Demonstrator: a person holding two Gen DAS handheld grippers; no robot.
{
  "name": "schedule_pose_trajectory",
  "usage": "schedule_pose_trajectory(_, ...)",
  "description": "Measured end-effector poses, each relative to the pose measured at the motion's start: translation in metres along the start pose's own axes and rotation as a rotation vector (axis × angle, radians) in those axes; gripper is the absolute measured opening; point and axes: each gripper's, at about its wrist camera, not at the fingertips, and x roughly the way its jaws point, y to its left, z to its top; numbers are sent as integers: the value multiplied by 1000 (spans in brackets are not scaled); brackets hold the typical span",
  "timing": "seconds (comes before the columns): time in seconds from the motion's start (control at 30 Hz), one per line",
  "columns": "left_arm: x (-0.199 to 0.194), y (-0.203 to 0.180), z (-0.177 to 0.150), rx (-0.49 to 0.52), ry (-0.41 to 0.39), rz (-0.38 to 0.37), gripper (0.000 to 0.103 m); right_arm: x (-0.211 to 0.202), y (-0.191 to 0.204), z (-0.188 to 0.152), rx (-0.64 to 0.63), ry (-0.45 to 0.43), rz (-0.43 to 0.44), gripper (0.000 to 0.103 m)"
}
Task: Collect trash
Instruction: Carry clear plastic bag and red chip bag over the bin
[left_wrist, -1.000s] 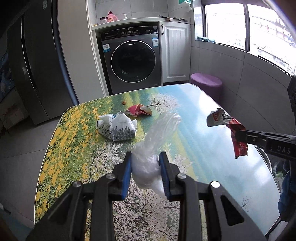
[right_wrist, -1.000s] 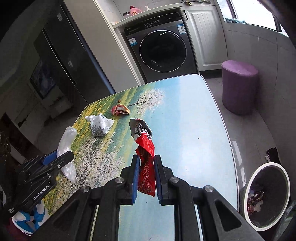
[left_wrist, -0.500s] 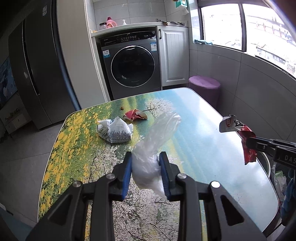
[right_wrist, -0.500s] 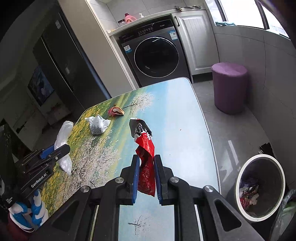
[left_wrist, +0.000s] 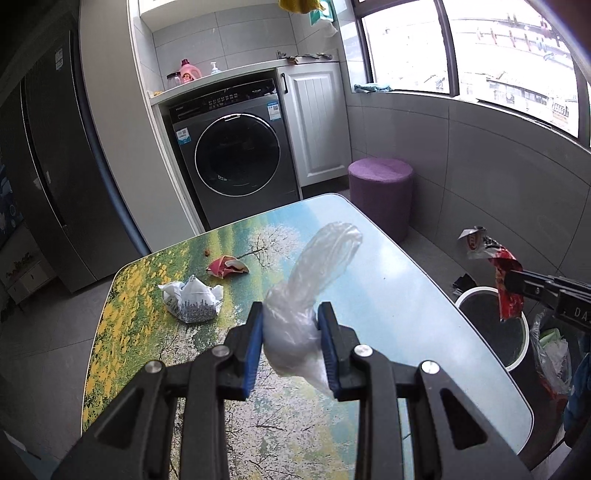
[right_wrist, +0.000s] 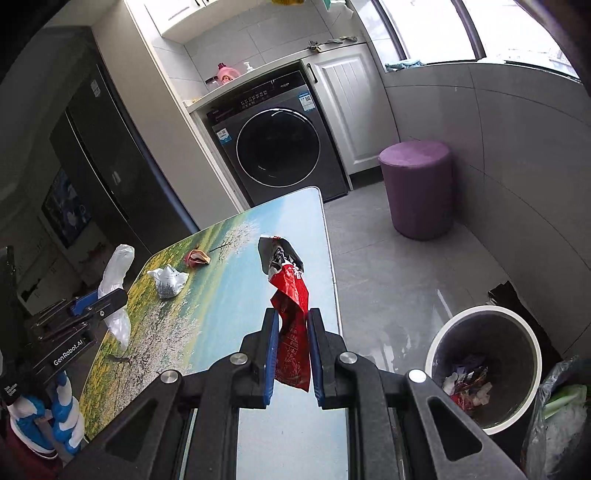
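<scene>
You have swung both claws toward the bin since a second ago. Left wrist view: your left claw (left_wrist: 290, 341) pinches the clear plastic bag (left_wrist: 314, 273) above the bench (left_wrist: 406, 295). Right wrist view: your right claw (right_wrist: 293, 354) pinches the red wrapper (right_wrist: 290, 295) at the bench edge, the bin (right_wrist: 484, 369) lower right on the floor.

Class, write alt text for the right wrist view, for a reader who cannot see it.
The right gripper is shut on a crumpled red snack wrapper, held above the edge of a landscape-printed table. A waste bin with trash in it stands on the floor to the right. At far left, the left gripper holds a clear plastic bag.
</scene>
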Motion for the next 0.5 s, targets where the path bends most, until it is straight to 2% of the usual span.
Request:
schedule_pose_trajectory(0.1,3,-25,11,40,0,-47,27,-11,-24,-2,47,-19,-31,15)
schedule_pose_trajectory(0.3,23,-86,34,117,36,-197,27,-30,-79,-5,146,-46,-131,15)
schedule_pose_trajectory(0.5,58,-160,54,192,109,-348,28,-37,-135,-13,248,-38,-254,15)
